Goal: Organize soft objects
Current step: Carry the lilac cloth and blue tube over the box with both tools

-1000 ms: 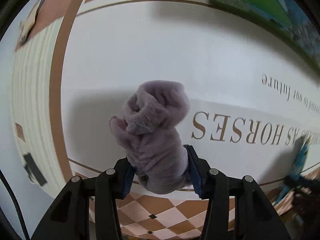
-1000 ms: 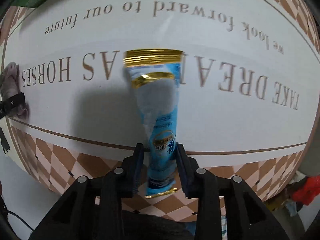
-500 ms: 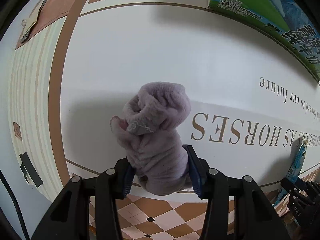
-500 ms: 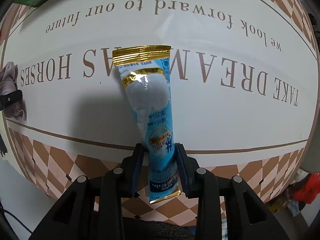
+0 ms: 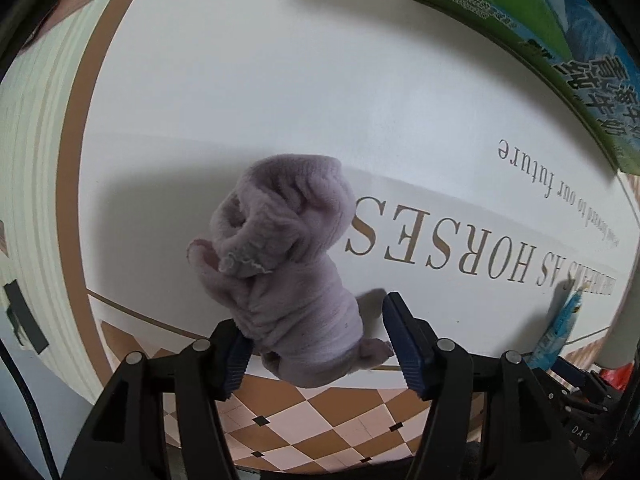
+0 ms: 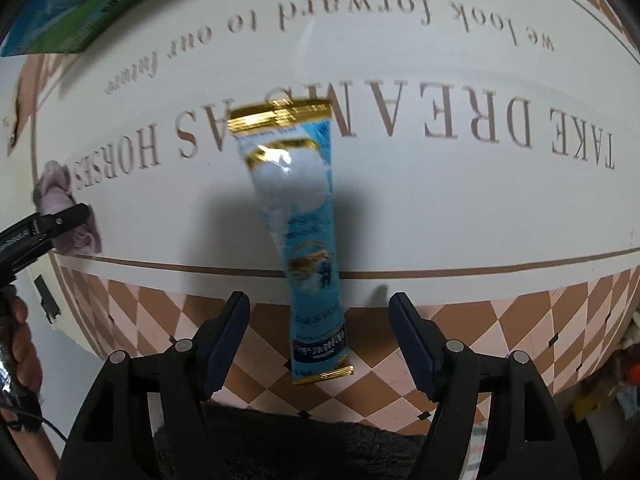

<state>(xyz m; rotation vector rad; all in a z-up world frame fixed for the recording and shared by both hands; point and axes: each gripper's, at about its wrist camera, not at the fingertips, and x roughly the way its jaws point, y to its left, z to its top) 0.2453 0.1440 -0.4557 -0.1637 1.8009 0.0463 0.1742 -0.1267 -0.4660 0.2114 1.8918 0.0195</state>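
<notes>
The left gripper (image 5: 318, 342) is standing released, its jaws spread around the lilac fleece bundle (image 5: 288, 268), which is lying on the white mat (image 5: 280, 92) touching only the 9 o'clock pad. The right gripper (image 6: 320, 330) is likewise gaping, the blue sachet (image 6: 304, 236) lying free between its fingers

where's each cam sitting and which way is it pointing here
Left wrist: on the left gripper, looking forward along its open fingers at the purple fleece bundle on the printed table mat.
Right wrist: on the right gripper, looking forward along its open fingers at the blue sachet; a hand shows at left.
Shared: the bundle, the mat, the green box, and each view catches the other gripper.
</notes>
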